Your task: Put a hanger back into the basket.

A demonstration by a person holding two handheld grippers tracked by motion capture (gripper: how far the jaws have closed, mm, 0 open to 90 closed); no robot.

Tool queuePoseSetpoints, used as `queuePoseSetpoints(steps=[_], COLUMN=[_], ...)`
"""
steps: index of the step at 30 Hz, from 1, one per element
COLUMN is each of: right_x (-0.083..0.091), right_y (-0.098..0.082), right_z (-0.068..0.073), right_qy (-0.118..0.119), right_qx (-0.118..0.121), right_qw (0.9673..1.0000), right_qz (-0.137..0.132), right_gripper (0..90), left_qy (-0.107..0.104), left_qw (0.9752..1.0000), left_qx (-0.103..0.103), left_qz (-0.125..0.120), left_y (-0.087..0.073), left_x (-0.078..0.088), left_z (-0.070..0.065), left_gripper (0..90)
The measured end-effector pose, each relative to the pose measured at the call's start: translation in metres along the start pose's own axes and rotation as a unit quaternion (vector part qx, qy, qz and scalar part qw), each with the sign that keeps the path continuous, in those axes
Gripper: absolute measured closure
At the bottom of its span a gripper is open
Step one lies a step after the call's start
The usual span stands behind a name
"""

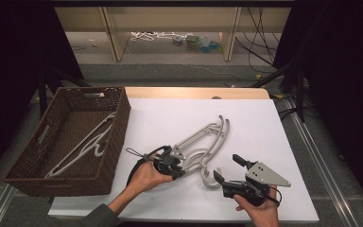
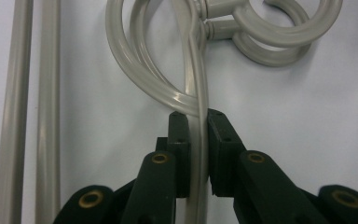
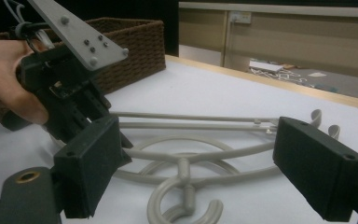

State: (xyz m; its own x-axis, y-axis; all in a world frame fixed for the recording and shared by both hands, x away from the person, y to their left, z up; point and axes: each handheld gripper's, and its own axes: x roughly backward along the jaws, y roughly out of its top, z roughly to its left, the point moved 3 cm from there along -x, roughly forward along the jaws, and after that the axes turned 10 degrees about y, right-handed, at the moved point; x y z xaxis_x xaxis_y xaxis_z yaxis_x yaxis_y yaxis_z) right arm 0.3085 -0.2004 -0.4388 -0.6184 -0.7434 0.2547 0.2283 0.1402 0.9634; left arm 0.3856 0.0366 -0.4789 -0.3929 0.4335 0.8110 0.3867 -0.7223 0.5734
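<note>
Grey plastic hangers [image 1: 208, 144] lie stacked mid-desk [image 1: 264, 123] right of the wicker basket [image 1: 118, 123], left gripper [image 2: 198, 121] jaws clamped on a thin curved arm, right gripper [image 1: 228, 169] jaws wide open near the hooks; light, stiff, slippery, likely tangle—grip the bar.

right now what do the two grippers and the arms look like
Both are black two-jaw tools. The left gripper trails a looped black cable; its brass pivot pins show close up. The right gripper carries a grey three-cornered plate with dark screws. A dark sleeve covers the left forearm.
</note>
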Motion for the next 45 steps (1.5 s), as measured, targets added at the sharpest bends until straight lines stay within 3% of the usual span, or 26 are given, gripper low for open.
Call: queuePoseSetpoints(steps=[3,7,9,11,12,17,19,21,24,27,30,31,36,38,43,45], right_x=[-0.001,0.001,0.0,0.0,0.001,-0.001,0.001,-0.001,-0.002,-0.002,-0.002,-0.002,-0.003,-0.003,-0.005,-0.006], right_y=[0.0,0.001,0.0,0.0,0.001,0.0,0.0,-0.001,-0.001,-0.002,-0.002,-0.002,-0.002,-0.002,-0.003,-0.003], right_z=[0.0,0.0,0.0,0.001,0.0,0.0,0.0,0.0,0.001,0.0,0.001,0.001,0.001,0.001,0.001,0.002], right_qy=[0.003,0.001,-0.001,0.002,-0.001,0.006,0.002,0.0,0.002,0.003,0.004,0.004,0.011,0.002,0.004,0.005], right_qx=[-0.001,0.0,0.002,-0.002,0.001,-0.003,-0.002,-0.001,-0.001,-0.002,-0.003,-0.003,-0.002,-0.001,-0.001,-0.002], right_qw=[0.9999,1.0,1.0,1.0,1.0,0.9999,1.0,1.0,1.0,1.0,1.0,1.0,0.9999,1.0,1.0,1.0], right_qz=[-0.011,-0.005,-0.006,-0.005,-0.002,-0.014,0.004,-0.002,-0.002,-0.002,-0.005,-0.005,-0.001,0.0,0.007,0.003], right_gripper=[16.4,16.3,16.3,16.3,16.3,16.3,16.3,16.1,16.2,16.2,16.1,16.1,16.2,16.1,16.1,16.2], left_qy=[0.004,0.012,0.016,0.015,0.015,0.022,0.024,0.026,0.025,0.023,0.013,0.013,0.01,0.008,0.002,0.003], left_qw=[1.0,0.9994,0.9993,0.9988,0.9976,0.9963,0.9962,0.9957,0.9932,0.9918,0.9881,0.9881,0.9796,0.9779,0.9757,0.9762], left_qx=[0.0,0.02,0.015,0.023,0.042,0.054,0.056,0.058,0.077,0.082,0.104,0.104,0.129,0.134,0.141,0.137], left_qz=[-0.004,-0.027,-0.029,-0.039,-0.053,-0.063,-0.063,-0.067,-0.083,-0.095,-0.112,-0.112,-0.153,-0.16,-0.168,-0.168], left_y=[0.0,0.001,0.002,0.002,0.004,0.004,0.003,0.003,0.005,0.005,0.005,0.005,0.005,0.004,0.002,0.0], left_x=[0.005,0.016,0.023,0.028,0.03,0.037,0.04,0.044,0.052,0.06,0.075,0.075,0.11,0.121,0.138,0.145], left_z=[0.002,0.007,0.011,0.013,0.015,0.022,0.024,0.028,0.031,0.034,0.037,0.037,0.043,0.045,0.052,0.056], left_gripper=[81.1,81.1,81.1,81.2,81.1,81.2,81.2,81.2,81.2,81.2,81.2,81.2,81.2,81.2,81.2,81.2])
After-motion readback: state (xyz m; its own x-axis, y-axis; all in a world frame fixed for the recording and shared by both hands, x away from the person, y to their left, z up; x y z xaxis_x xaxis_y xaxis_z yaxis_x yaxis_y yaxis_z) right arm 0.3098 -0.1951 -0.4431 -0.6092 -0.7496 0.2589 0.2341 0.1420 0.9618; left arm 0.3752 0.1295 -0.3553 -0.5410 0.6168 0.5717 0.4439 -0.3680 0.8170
